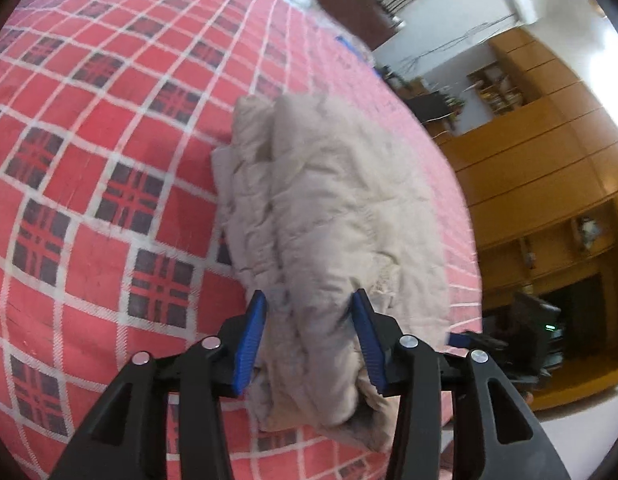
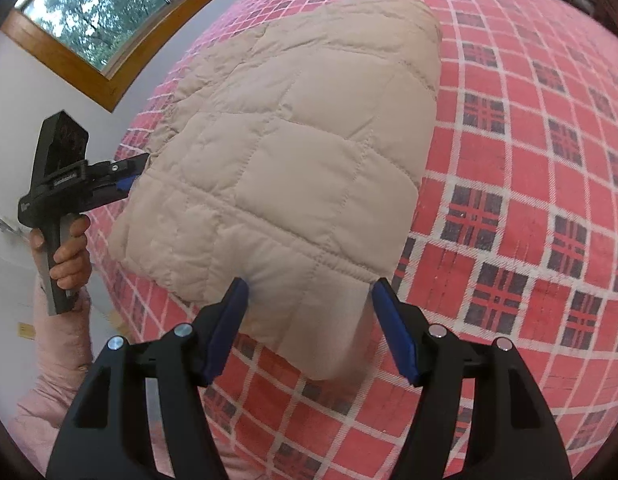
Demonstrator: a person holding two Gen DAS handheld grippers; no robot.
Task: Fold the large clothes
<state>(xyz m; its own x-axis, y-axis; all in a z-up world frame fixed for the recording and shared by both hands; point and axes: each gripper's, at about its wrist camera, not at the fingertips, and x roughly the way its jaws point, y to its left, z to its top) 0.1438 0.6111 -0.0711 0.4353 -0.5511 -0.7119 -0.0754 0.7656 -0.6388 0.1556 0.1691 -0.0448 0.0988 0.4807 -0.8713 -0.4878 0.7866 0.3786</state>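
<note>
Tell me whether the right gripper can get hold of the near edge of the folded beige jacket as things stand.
Probably yes. The right gripper has its jaws open on either side of the quilted jacket where it bulges off the checked bedspread, with nothing between them. The left gripper sits at the far side edge, out of the way.

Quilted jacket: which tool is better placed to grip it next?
Either, marginally the left tool: its open fingers straddle the thick folded edge of the quilted jacket. The right tool brackets a thinner corner.

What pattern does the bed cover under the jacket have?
Red checks with white lines and dark plaid squares on the bed cover; the right wrist view shows it best.
</note>
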